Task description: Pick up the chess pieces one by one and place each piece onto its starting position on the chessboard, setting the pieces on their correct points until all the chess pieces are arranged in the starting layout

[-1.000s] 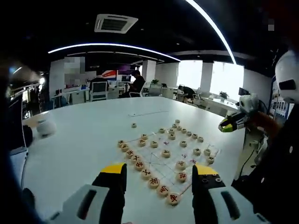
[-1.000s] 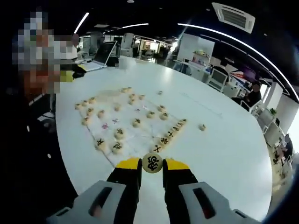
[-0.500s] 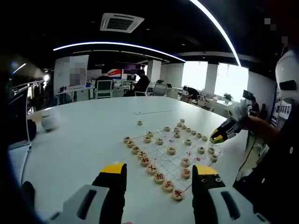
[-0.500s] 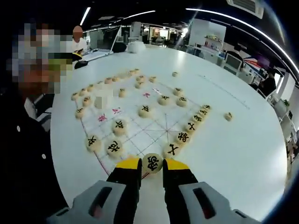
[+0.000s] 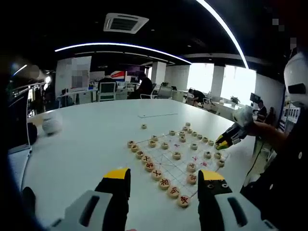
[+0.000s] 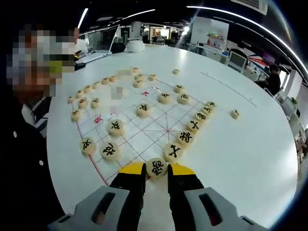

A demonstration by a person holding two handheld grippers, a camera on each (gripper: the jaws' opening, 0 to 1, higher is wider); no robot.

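Right gripper (image 6: 157, 174) grasps a black-marked chess piece (image 6: 157, 168) above the chessboard (image 6: 144, 137) corner; left gripper (image 5: 163, 182) released; careless lowering risks knocking the adjacent piece (image 6: 173, 152).

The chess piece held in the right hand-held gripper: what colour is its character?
Black, on the chess piece; clearest in the right gripper view.

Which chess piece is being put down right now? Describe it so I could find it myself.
Start at the big white table and find the chessboard with red lines. At its nearest edge in the right gripper view, the right gripper is shut on one round pale piece with a black character. Unlike the other pieces lying free on the board, it sits between two yellow-tipped jaws.
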